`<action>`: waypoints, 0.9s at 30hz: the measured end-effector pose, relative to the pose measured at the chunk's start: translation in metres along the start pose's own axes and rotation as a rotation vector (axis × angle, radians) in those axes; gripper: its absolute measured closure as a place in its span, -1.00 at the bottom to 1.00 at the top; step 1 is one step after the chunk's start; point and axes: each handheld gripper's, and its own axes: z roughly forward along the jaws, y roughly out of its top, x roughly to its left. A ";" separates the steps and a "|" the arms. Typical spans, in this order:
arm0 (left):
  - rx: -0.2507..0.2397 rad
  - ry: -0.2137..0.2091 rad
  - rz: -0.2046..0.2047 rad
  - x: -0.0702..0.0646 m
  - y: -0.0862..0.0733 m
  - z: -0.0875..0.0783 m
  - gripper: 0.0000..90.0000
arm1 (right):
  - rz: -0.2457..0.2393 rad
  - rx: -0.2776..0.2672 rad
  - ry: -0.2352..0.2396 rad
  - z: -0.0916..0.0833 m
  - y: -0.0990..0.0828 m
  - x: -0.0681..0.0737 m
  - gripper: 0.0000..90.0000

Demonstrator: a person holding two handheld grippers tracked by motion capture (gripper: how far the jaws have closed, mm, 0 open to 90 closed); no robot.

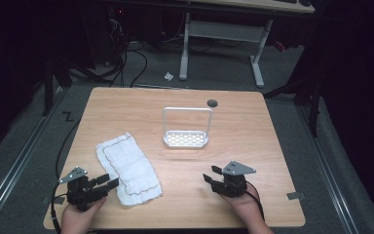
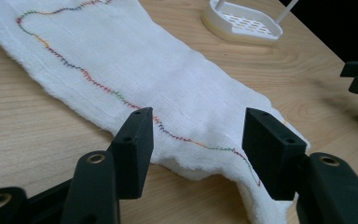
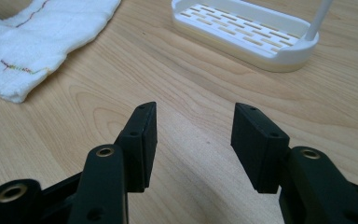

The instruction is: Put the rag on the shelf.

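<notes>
A white cloth with a coloured stitched line lies flat on the wooden table, left of centre. My left gripper rests at the front left, open, its jaws pointing at the cloth's near end; in the left gripper view the cloth spreads just beyond the empty gap. A white slotted rack with a tall wire handle stands mid-table. My right gripper sits at the front right, open over bare wood, with the rack ahead and the cloth's edge to its left.
A small dark round disc lies near the table's far edge behind the rack. Beyond the table stand a white desk frame and cables on a dark floor. Metal rails run along both sides of the table.
</notes>
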 end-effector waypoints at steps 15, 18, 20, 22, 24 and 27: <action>-0.017 0.027 0.008 0.007 0.002 -0.006 -0.03 | -0.053 0.003 0.085 0.019 0.013 0.036 0.18; -0.026 0.025 0.009 0.007 0.004 -0.007 -0.03 | -0.068 0.009 0.122 0.029 0.022 0.048 0.20; -0.027 0.027 0.017 0.007 0.004 -0.008 -0.02 | -0.097 0.016 0.160 0.048 0.039 0.067 0.24; -0.027 0.021 0.019 0.008 0.004 -0.009 -0.02 | -0.115 0.024 0.180 0.064 0.050 0.079 0.30; -0.028 0.018 0.020 0.009 0.004 -0.009 -0.01 | -0.130 0.044 0.195 0.081 0.059 0.090 0.37; -0.026 0.019 0.026 0.010 0.004 -0.010 0.01 | -0.149 0.086 0.209 0.105 0.068 0.103 0.54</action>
